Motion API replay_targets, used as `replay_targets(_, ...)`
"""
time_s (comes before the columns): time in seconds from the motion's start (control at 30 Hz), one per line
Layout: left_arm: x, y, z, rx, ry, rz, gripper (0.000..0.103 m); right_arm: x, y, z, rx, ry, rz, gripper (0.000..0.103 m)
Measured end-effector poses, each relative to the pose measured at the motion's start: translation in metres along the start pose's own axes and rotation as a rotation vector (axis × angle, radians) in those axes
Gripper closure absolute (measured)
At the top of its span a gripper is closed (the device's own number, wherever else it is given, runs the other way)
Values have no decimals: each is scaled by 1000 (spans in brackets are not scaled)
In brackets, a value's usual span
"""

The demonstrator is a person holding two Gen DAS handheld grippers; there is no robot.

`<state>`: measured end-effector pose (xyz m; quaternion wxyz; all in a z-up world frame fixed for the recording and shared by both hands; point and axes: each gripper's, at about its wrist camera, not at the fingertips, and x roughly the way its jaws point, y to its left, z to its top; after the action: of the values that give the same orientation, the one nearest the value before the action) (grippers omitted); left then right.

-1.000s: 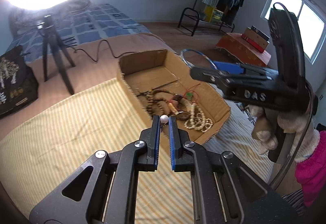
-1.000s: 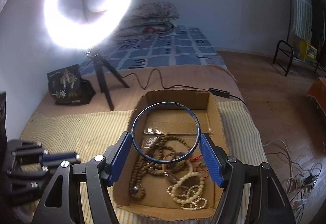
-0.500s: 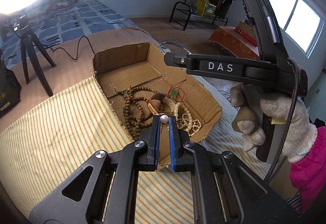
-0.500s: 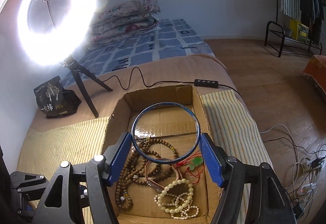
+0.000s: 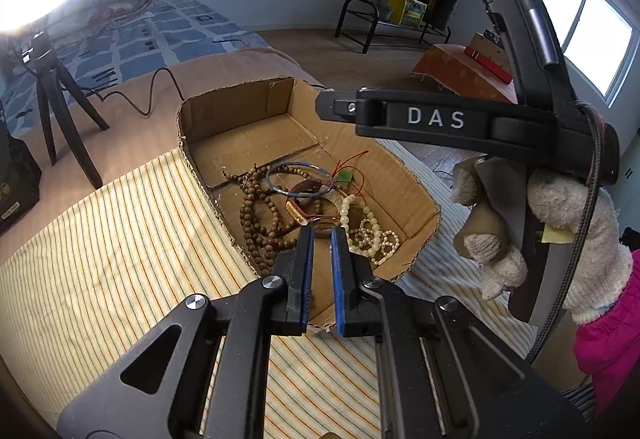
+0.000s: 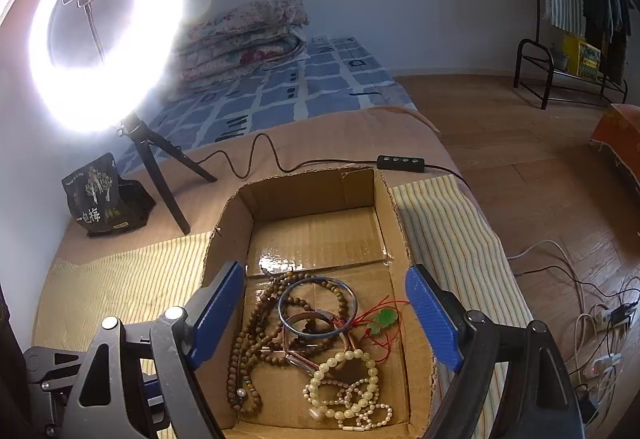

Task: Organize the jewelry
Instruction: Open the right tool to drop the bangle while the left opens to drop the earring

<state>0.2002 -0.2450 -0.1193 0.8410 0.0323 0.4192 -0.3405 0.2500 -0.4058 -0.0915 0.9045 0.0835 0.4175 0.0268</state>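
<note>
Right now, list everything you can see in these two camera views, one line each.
Cardboard box: one, brown, on the striped cloth.
Striped cloth: one, yellow, under the box.
Bangle: one, blue, in the box on the beads.
Wooden bead strand: brown, box left side.
Pearl bracelets: cream, box near end.
Green pendant: one, on red cord.
Ring light: one, white, lit, on a tripod.
Black pouch: one, beside the tripod.
Left gripper: narrowly open, empty.
Right gripper: open, empty.
</note>
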Motion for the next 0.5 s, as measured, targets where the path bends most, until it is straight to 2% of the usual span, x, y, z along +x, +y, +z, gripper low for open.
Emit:
replay_targets(0.03, 0, 0, 0, 0, 2, 1, 93, -1, 0, 0, 0, -1, -2, 18)
replay_targets(0.1, -2, 0, -1, 1, -9, 7, 70, -3, -1, -1, 3, -5, -6, 18)
replay_targets(0.5, -22, -3, -1, 14, -45, 23, 69, -24, -1, -3, 4, -39, -20, 18)
